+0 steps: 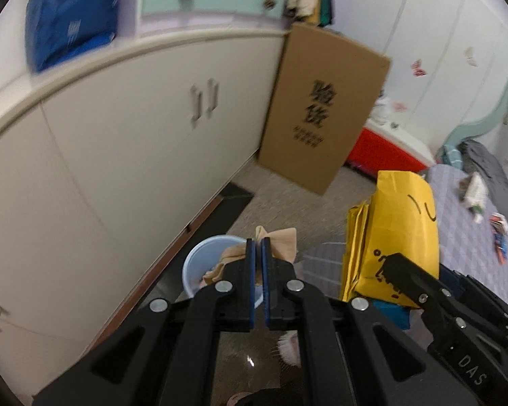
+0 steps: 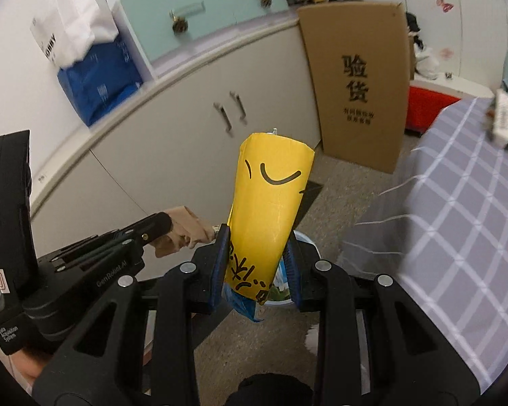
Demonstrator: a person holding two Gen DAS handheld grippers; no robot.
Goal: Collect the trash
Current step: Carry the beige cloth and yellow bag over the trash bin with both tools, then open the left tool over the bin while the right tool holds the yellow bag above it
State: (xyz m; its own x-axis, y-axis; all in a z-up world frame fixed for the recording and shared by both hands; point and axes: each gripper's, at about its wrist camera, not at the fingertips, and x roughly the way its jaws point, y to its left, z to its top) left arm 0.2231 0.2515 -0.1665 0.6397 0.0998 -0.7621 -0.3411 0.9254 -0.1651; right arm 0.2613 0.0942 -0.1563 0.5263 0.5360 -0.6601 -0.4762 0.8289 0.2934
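Cream cabinet doors (image 1: 118, 155) ran along the left of a cluttered bedroom, one blue bag (image 1: 71, 23) sitting on the cabinet top and a flat cardboard box (image 1: 325, 108) leaning against its far end. Below them on the grey floor stood a single pale blue bin (image 1: 199, 264), the one container in sight.

Directly over that bin the left gripper (image 1: 258, 247) had its fingers clenched almost together on a piece of crumpled brown paper (image 1: 281, 240), which stuck out past the tips and hung above the bin's mouth; more brown material seemed to lie inside, though it was hard to tell it apart from the held piece. To the right, the right gripper (image 2: 257, 253) was grasping one yellow paper bag (image 2: 271, 203) printed with a smiling face, standing upright between the blue pads, with a bluish wrapper trailing from its lower end. The bin's rim showed just beyond and beneath that bag.

Judging by this, the collection looked well under way but unfinished: two items were held over or near the bin and neither had been dropped. Farther right, on the checked bed (image 2: 457, 186), at least two or three small scraps of packaging (image 1: 474, 193) lay uncollected, too blurred to count with certainty.
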